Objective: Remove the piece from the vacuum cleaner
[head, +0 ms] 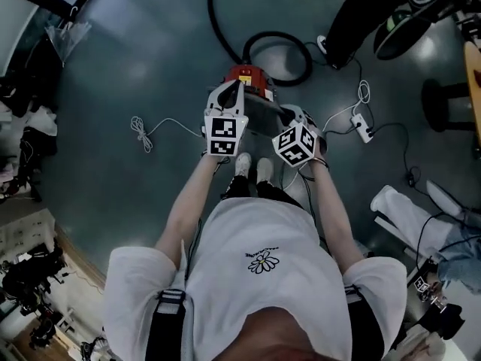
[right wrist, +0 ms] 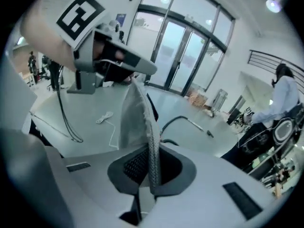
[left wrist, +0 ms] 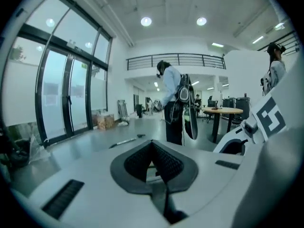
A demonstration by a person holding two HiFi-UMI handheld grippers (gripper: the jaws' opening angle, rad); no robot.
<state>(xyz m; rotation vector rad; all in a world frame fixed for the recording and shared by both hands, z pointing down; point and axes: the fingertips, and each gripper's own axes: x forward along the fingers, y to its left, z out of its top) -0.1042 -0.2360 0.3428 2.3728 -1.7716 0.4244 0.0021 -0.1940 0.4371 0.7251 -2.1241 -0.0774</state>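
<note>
Your right gripper [right wrist: 151,167] is clamped on the grey piece [right wrist: 137,110]. The piece's thin meshed edge stands upright between the pads, and the rest rises towards your left gripper [left wrist: 153,151]. The left gripper's jaws are closed together, and its own view shows nothing between them. From above, the two grippers are side by side in front of you, near each other, with the piece between them. It is clear of the red vacuum cleaner [head: 248,75], which sits on the floor [head: 150,66] just beyond your feet. The black hose [head: 301,51] loops on the vacuum cleaner's far side.
</note>
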